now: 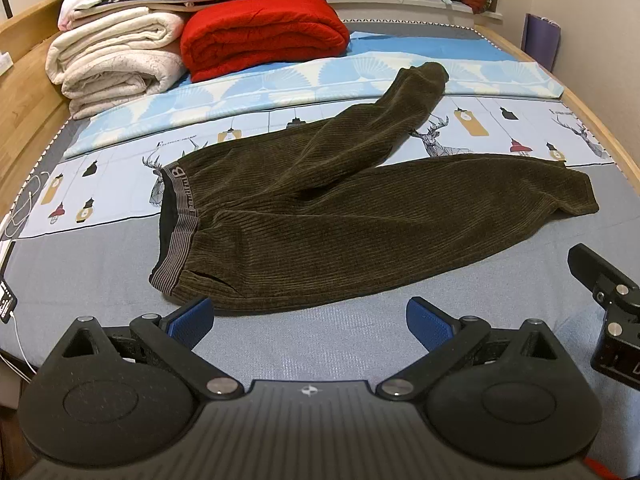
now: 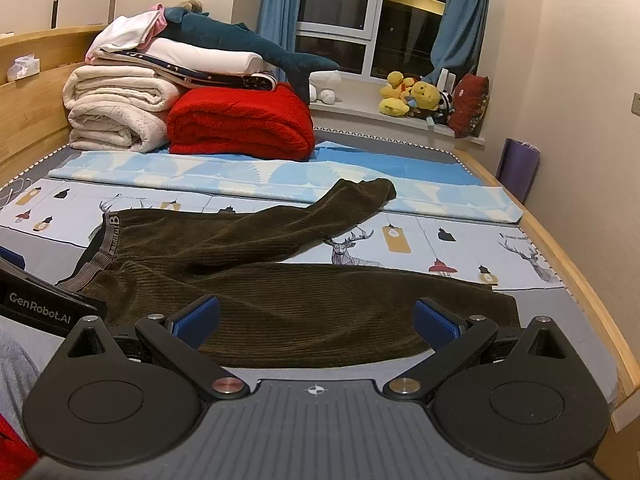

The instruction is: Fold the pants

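Observation:
Dark olive corduroy pants lie spread on the bed, grey striped waistband at the left, legs running right. The far leg angles up toward the back; the near leg lies flat to the right. My left gripper is open and empty, just in front of the pants' near edge by the waistband corner. My right gripper is open and empty, over the near leg of the pants. The right gripper's body shows at the right edge of the left wrist view.
Folded white blankets and a red blanket are stacked at the back left. Wooden bed rails run along both sides. Plush toys sit on the windowsill. A white cable lies at the left edge.

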